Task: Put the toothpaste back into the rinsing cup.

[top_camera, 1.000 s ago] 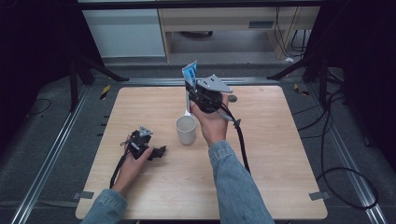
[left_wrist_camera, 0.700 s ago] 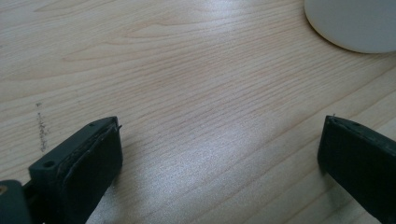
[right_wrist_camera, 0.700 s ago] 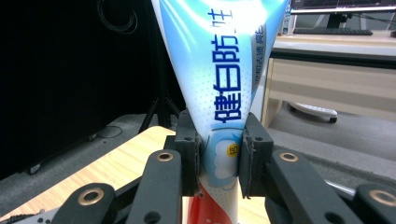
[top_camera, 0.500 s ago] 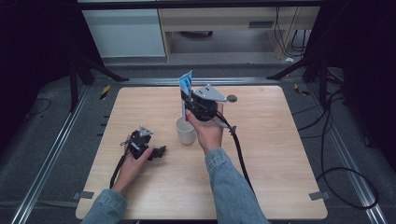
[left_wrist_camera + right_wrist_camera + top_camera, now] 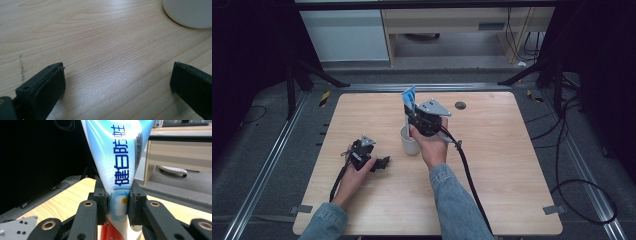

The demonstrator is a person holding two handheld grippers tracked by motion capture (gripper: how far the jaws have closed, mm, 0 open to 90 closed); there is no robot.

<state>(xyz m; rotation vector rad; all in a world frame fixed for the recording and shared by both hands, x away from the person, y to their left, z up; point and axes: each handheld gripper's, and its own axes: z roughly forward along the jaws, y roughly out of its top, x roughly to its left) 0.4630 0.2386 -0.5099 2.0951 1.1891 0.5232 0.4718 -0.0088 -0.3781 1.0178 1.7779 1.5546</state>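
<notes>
Two claws at work: right claw, clamped on a blue-and-white toothpaste tube, has sunk toward the white cup; left claw rests open on the worktop.

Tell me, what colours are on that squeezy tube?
The soft plastic toothpaste tube is light blue and white with dark blue writing, red lower down; right gripper view shows it best.

Right hand-held gripper clamps an upright blue-and-white toothpaste tube; wooden table beyond.
</notes>
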